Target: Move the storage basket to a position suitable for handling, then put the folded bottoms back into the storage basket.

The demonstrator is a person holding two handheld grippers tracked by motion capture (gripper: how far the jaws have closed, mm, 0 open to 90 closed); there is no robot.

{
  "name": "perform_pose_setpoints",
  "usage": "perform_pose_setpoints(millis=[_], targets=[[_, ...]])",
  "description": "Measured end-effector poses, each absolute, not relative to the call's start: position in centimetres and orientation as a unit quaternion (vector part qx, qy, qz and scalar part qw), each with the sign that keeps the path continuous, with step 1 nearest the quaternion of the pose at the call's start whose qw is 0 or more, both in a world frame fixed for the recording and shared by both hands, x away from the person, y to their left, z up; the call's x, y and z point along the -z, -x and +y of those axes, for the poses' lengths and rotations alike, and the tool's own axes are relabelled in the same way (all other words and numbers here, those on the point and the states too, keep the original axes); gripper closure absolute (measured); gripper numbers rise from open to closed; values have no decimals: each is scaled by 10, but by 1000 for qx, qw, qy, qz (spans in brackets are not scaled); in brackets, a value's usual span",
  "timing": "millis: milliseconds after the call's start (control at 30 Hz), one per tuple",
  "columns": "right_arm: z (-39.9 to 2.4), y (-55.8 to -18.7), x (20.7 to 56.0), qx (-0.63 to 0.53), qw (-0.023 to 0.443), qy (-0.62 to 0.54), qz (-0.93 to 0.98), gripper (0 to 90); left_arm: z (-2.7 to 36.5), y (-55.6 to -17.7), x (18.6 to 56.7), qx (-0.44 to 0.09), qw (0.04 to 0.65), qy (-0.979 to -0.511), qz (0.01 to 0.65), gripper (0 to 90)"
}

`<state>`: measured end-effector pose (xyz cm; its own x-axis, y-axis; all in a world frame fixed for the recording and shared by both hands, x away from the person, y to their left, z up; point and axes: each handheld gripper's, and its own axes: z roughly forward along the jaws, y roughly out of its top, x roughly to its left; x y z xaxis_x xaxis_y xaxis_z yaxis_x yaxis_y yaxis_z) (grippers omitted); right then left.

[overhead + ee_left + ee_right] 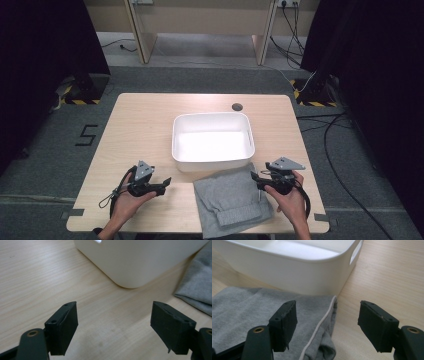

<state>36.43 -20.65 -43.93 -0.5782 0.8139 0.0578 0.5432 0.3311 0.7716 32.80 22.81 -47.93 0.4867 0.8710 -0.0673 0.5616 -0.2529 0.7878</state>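
A folded grey garment (231, 199) lies on the wooden table (140, 125) at its front edge, just in front of a white plastic tub (212, 140). My left gripper (166, 183) is held low to the garment's left, open, with bare table between its jaws (113, 325). My right gripper (254, 179) sits at the garment's right edge, open. In the right gripper view the garment (249, 312) and its white drawstring (318, 326) lie under the gap of that gripper (327, 322), and the pads do not press on the cloth. The tub (294, 270) stands close behind.
The tub (140, 260) looks empty and has a handle slot (354, 253) in its end wall. A round cable hole (237, 106) sits near the table's far edge. Cables (340, 165) lie on the floor to the right. Bare table lies left of the tub.
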Motion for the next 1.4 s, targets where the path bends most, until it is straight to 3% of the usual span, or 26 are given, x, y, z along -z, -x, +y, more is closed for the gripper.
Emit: perform_pose_setpoints(millis=[1067,1400], targets=[[-207,-356,452,-383,154,-416,810,316,178,-266,495,-149,399,-814,396,172],[-210,-352,466,-359,109,-436,818,381,169,-261,494,-139,403,-821,380,161]])
